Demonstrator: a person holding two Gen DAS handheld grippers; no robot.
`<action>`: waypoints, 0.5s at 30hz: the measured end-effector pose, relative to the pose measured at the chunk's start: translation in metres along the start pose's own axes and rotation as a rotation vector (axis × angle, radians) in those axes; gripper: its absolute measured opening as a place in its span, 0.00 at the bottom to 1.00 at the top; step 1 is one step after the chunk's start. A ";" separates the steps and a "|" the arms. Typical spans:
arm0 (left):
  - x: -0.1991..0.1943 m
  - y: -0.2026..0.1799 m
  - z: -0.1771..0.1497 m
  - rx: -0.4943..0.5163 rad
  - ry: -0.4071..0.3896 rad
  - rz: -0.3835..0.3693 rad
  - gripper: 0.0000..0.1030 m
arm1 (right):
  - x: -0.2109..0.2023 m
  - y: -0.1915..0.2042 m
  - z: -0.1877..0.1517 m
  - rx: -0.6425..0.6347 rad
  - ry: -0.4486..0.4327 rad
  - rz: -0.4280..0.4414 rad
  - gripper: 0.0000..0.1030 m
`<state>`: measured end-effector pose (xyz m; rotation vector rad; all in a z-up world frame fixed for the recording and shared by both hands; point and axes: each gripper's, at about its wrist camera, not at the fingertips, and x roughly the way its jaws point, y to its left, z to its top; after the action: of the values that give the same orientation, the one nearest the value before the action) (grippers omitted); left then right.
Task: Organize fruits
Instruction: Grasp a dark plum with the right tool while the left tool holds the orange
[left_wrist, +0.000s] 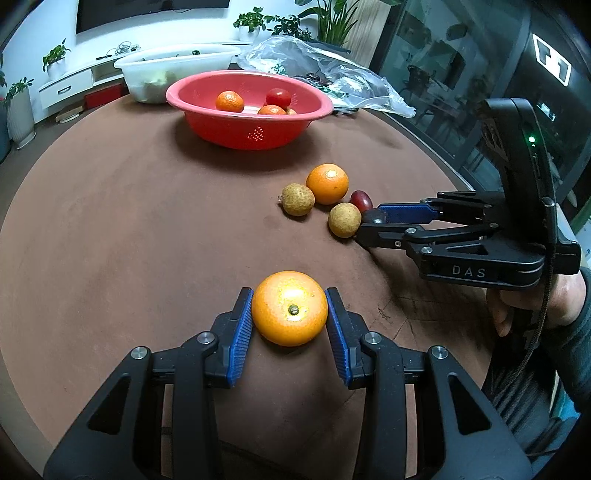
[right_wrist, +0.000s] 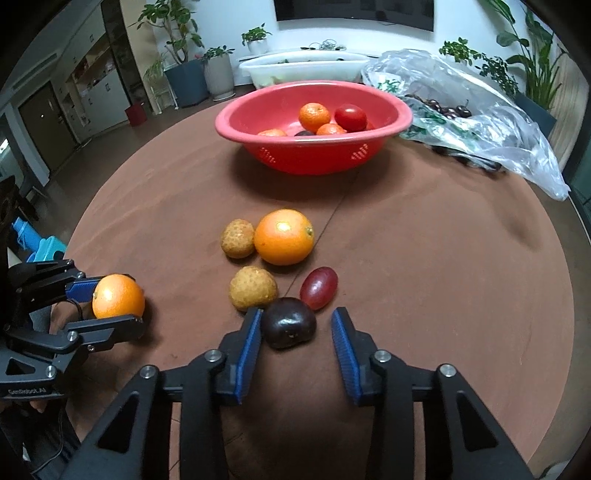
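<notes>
Left gripper (left_wrist: 290, 310) pinches an orange (left_wrist: 290, 308) at its widest girth, near-left on the table (left_wrist: 129, 221); firm, light, waxy rind, may slip. Right gripper (right_wrist: 295, 326) stands wide around a dark plum (right_wrist: 289, 322), left pad touching; soft, bruisable, squeeze mid-body gently. Red basket (right_wrist: 314, 155) sits far-centre.

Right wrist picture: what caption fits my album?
Right claw open around a dark plum, red bowl behind.

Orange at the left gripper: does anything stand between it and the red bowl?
Nothing visible does. The orange sits between the left gripper fingers, and bare brown tablecloth runs to the red bowl. The other loose fruits lie off to the right.
</notes>
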<state>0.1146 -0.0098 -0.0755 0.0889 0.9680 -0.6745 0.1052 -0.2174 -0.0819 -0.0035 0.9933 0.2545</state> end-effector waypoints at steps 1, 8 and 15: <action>0.000 0.001 0.000 -0.001 0.000 0.001 0.35 | 0.000 0.001 0.000 -0.005 0.000 0.000 0.37; 0.002 0.000 0.002 -0.003 0.003 0.004 0.35 | -0.005 0.002 -0.002 0.004 -0.006 0.018 0.31; 0.001 0.001 0.002 -0.005 0.000 0.003 0.35 | -0.020 -0.002 -0.007 0.043 -0.031 0.048 0.30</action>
<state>0.1169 -0.0106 -0.0756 0.0865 0.9696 -0.6689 0.0899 -0.2248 -0.0693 0.0635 0.9690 0.2759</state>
